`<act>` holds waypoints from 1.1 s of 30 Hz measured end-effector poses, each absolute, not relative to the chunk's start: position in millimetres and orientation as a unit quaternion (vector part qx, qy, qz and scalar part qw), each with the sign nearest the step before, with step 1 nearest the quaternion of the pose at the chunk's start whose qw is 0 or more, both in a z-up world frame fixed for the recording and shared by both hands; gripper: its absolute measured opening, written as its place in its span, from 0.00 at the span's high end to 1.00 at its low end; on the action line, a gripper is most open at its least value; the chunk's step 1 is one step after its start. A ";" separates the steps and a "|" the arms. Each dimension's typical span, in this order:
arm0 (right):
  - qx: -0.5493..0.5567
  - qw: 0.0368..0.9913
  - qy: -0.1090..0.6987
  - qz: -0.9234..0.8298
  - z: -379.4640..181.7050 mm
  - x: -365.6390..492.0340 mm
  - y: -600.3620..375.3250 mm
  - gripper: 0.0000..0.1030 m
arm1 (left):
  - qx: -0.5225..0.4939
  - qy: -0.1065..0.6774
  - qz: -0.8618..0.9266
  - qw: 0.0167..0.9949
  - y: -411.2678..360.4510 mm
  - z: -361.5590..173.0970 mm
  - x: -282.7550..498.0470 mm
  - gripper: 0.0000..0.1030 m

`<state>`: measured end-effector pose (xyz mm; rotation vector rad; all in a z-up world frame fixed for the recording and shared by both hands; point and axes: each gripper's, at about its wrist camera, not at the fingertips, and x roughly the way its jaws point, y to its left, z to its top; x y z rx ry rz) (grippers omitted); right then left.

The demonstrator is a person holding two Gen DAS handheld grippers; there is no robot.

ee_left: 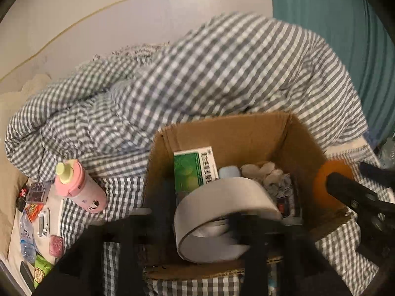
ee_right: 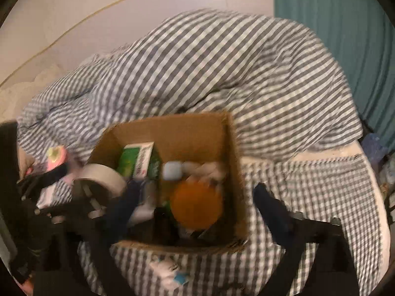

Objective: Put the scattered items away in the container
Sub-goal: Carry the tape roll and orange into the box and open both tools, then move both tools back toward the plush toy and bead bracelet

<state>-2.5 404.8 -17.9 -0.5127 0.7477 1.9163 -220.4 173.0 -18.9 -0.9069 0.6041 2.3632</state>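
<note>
An open cardboard box stands on the checked bedding; it also shows in the right wrist view. Inside lie a green medicine carton, a pale blue case and white crumpled items. My left gripper holds a roll of grey-white tape over the box's near left edge, one finger through the roll. My right gripper is open over the box, with an orange ball between its fingers, inside the box. The ball shows in the left wrist view beside the right gripper's black finger.
A pink bottle with a pale green cap lies left of the box. Small packets, a water bottle and a green pouch lie scattered at far left. A heaped checked duvet rises behind the box. A teal curtain hangs at right.
</note>
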 end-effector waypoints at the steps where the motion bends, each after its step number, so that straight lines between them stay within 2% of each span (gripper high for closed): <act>1: -0.210 0.497 0.300 0.787 -15.3 -0.9 404.1 0.08 | -0.332 0.229 0.879 0.256 174.5 -21.7 -220.6 0.02; 10: -0.204 0.499 0.284 0.793 13.2 22.4 376.7 0.08 | -0.297 0.242 0.882 0.274 175.5 -5.3 -187.0 0.00; 25: -0.158 0.526 0.240 0.800 98.1 85.1 245.8 0.08 | -0.236 0.209 0.901 0.299 114.9 95.4 -78.0 0.00; 33: -0.152 0.529 0.232 0.802 97.0 102.2 174.6 0.07 | -0.234 0.199 0.899 0.313 66.2 103.1 -22.5 0.00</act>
